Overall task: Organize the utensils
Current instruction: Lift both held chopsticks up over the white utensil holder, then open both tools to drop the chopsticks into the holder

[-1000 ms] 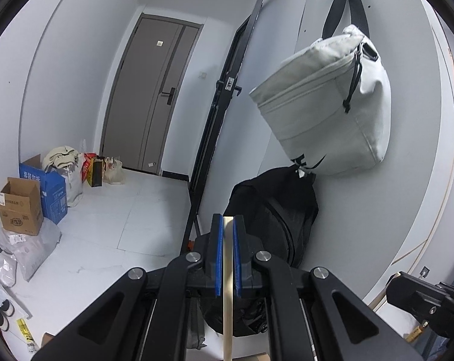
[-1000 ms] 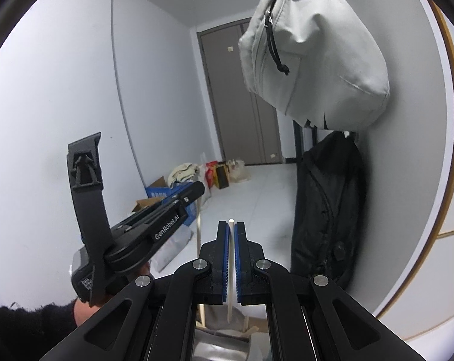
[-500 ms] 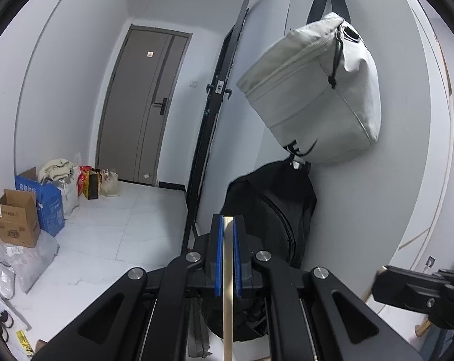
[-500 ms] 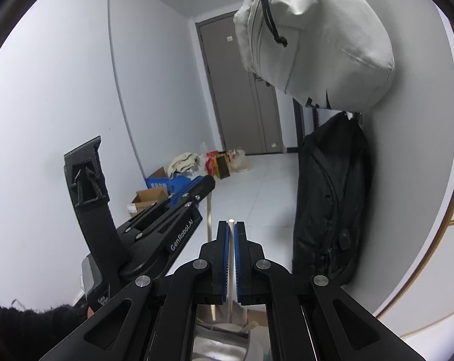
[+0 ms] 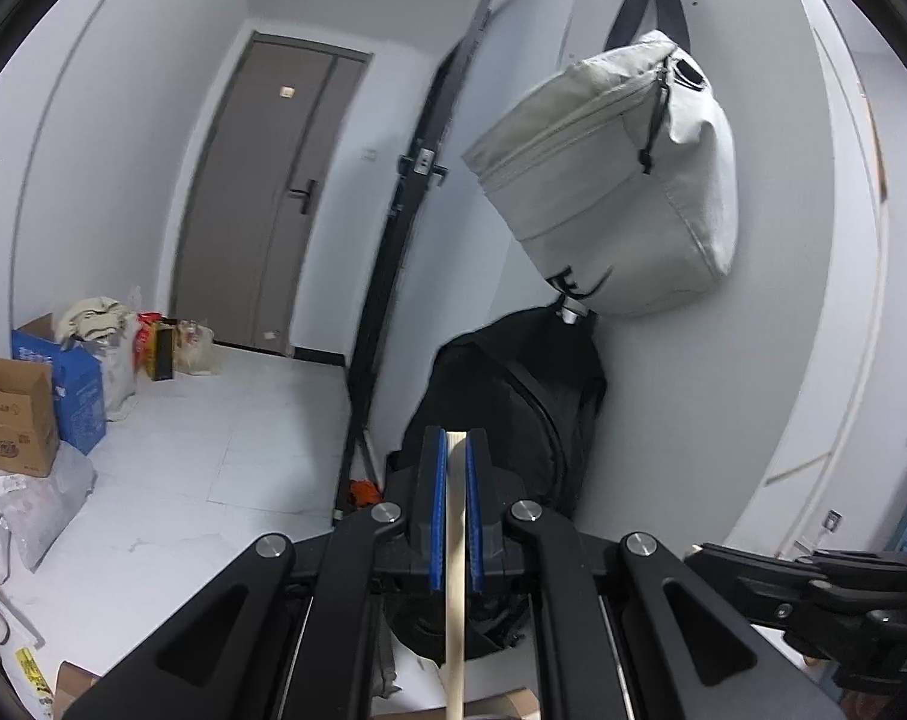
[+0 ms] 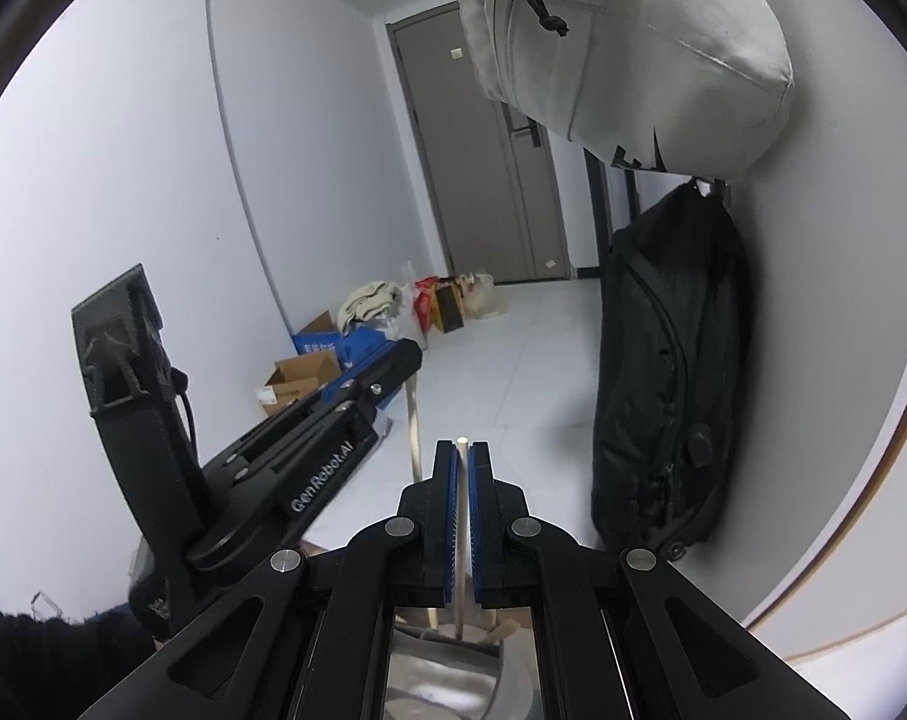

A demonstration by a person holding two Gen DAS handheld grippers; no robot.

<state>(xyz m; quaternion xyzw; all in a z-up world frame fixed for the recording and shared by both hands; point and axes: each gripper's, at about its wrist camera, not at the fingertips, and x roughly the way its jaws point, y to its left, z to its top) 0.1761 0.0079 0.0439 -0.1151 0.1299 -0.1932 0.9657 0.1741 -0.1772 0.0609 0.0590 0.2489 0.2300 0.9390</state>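
My left gripper [image 5: 456, 450] is shut on a pale wooden utensil handle [image 5: 455, 600] that hangs down between its blue pads and out of the bottom of the left wrist view. It also shows in the right wrist view [image 6: 393, 366], with the wooden handle [image 6: 414, 426] below it. My right gripper [image 6: 463, 456] is shut on a thin silvery utensil handle [image 6: 463, 516] that stands upright between its pads. Both grippers are raised and point at the room. The lower ends of both utensils are hidden.
A grey bag [image 5: 609, 180] and a black backpack [image 5: 513, 420] hang on the wall at the right. A black pole [image 5: 405, 252] leans by the wall. Cardboard boxes [image 5: 15, 414] and bags lie on the floor at the left. A grey door [image 5: 261, 198] is at the back.
Both views have shifted slightly as the hands moved. The left gripper has come nearer to the right gripper's centre. Both stay shut on their handles.
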